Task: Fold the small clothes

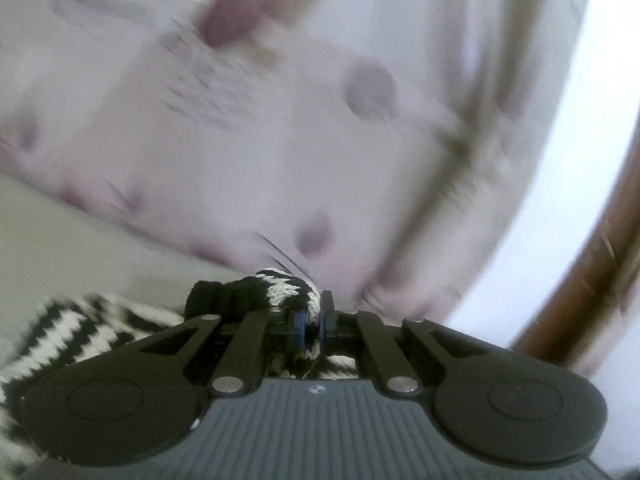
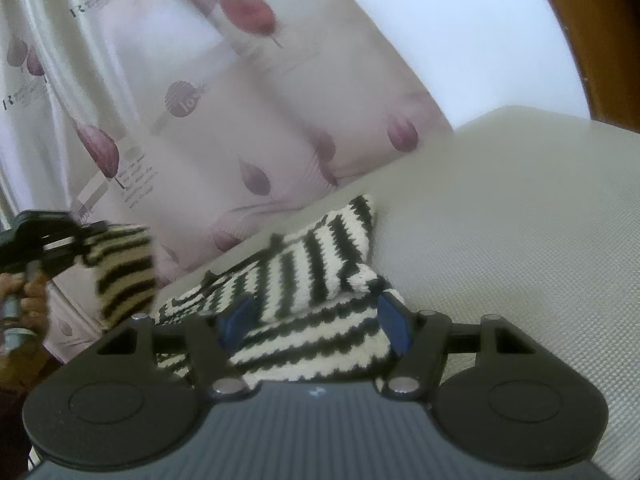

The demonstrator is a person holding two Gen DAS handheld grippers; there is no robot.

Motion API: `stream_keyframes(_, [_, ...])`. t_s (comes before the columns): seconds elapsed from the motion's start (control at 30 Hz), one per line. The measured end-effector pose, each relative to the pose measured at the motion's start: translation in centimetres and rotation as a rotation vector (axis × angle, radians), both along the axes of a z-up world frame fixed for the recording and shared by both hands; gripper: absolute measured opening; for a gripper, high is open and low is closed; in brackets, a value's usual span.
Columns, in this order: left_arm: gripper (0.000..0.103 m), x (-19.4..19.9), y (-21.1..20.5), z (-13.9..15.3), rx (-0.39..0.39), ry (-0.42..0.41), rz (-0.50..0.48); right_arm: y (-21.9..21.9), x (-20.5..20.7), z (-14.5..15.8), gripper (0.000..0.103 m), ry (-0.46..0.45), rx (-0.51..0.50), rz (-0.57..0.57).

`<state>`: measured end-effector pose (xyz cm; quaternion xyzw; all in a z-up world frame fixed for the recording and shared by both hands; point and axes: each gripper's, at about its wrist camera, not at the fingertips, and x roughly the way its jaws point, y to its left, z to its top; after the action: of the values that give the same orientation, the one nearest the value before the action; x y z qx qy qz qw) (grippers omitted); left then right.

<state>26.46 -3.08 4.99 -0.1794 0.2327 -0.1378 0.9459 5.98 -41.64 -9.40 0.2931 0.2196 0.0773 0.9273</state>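
A black-and-white zigzag-striped knit garment (image 2: 316,264) lies partly folded on the pale mattress (image 2: 520,240). My right gripper (image 2: 316,320) stands open low over its near edge, and the cloth lies between the blue pads (image 2: 394,322) without being pinched. At the left of the right wrist view, my left gripper (image 2: 76,240), held by a hand (image 2: 28,292), has one end of the garment (image 2: 124,268) lifted off the bed. In the left wrist view my left gripper (image 1: 312,326) is shut on a bunched knit edge (image 1: 280,288). More of the striped cloth (image 1: 80,328) trails below left.
A pale pink fabric printed with purple leaves (image 2: 240,128) hangs or lies along the far side of the mattress. A brown wooden frame (image 2: 600,60) curves at the right edge, with a white wall (image 2: 460,32) behind. The left wrist view is blurred.
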Motion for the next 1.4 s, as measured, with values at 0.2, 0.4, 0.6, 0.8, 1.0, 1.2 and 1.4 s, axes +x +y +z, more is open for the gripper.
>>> stream_keyframes(0.2, [0.006, 2.0, -8.8, -4.8, 0.034, 0.055, -0.133, -1.6, 0.0, -0.1, 0.068, -0.010, 0.012, -0.001])
stream_keyframes(0.4, [0.006, 2.3, -13.5, -9.3, 0.094, 0.090, -0.221, -2.7, 0.2, -0.5, 0.068, -0.022, 0.024, -0.004])
stream_keyframes(0.6, [0.032, 2.3, -15.0, -11.8, 0.080, 0.067, -0.351, -3.1, 0.6, -1.5, 0.069, -0.007, 0.046, -0.005])
stream_keyframes(0.8, [0.102, 0.5, -13.7, -9.6, -0.052, -0.031, -0.404, -3.1, 1.0, -1.1, 0.069, -0.014, 0.037, 0.000])
stream_keyframes(1.0, [0.103, -1.6, -8.4, -7.8, -0.160, -0.056, -0.392, -1.3, 2.7, 1.4, 0.069, -0.052, -0.005, 0.065])
stream_keyframes(1.2, [0.102, 0.6, -9.4, -7.3, -0.109, 0.018, -0.457, 5.3, 6.2, 2.9, 0.069, -0.084, -0.069, 0.184])
stream_keyframes(1.4, [0.103, 0.8, -15.4, -6.7, 0.076, 0.017, -0.701, 6.1, 4.9, 0.5, 0.069, -0.023, -0.086, 0.175])
